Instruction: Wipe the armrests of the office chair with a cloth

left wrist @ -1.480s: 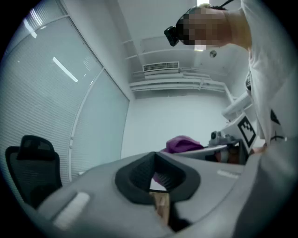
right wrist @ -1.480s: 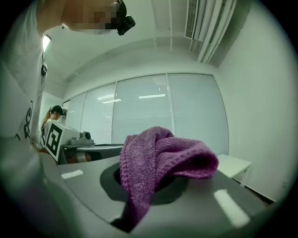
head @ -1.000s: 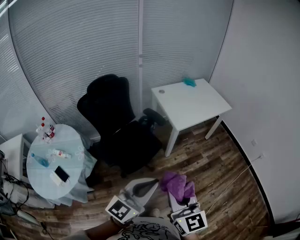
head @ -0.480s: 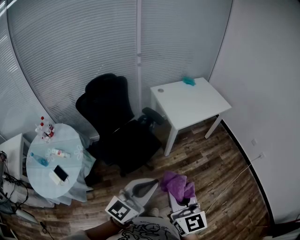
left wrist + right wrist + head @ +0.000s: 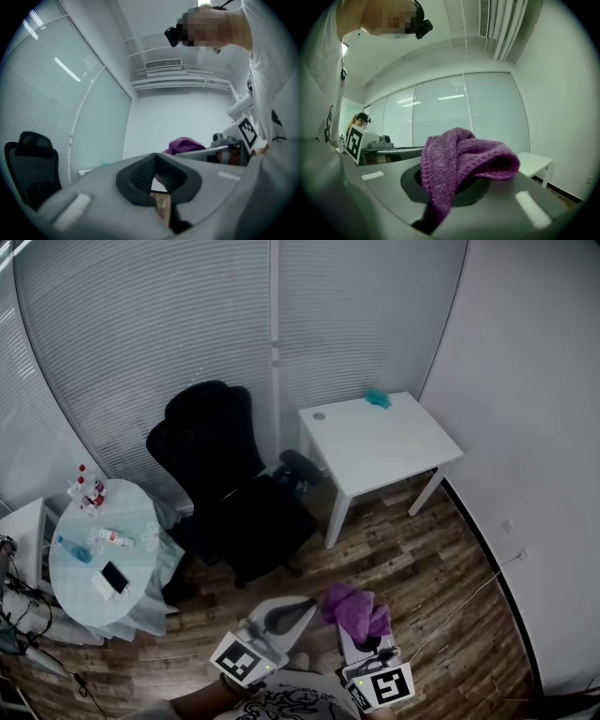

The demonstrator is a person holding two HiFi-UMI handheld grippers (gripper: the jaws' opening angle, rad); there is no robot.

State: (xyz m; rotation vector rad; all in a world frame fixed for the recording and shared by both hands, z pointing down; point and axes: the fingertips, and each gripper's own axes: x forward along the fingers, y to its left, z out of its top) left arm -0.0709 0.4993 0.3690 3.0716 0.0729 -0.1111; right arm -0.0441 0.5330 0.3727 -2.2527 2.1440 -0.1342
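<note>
Head view: office chair [image 5: 225, 493] sits far-left against the blinds. Its right armrest [image 5: 298, 468] is just beside the white table [image 5: 375, 442]; I can't make out the other armrest against the black seat. Both grippers are at the near edge, well apart from the chair. The purple cloth [image 5: 354, 610] is bunched on the tip of the right gripper [image 5: 361, 632], with the left gripper [image 5: 286, 610] beside it. No contact with the chair, so I'd call this the approach step, wiping not yet begun.

Left gripper view: jaws together, nothing between the pads [image 5: 140, 176]. Chair back [image 5: 30, 168] shows far-left, cloth [image 5: 185, 144] off to the right.

Right gripper view: jaws clamped on the cloth [image 5: 459, 164]. One fold is pinched down between them, the rest is heaped over the top and hanging forward. The grip looks secure.

Next move, my read: carry the right gripper forward and left to the visible armrest, then lay the loose fold flat on its top. The table edge is close by, so clearance is tight. The left gripper is free to steady the chair if it swivels.
</note>
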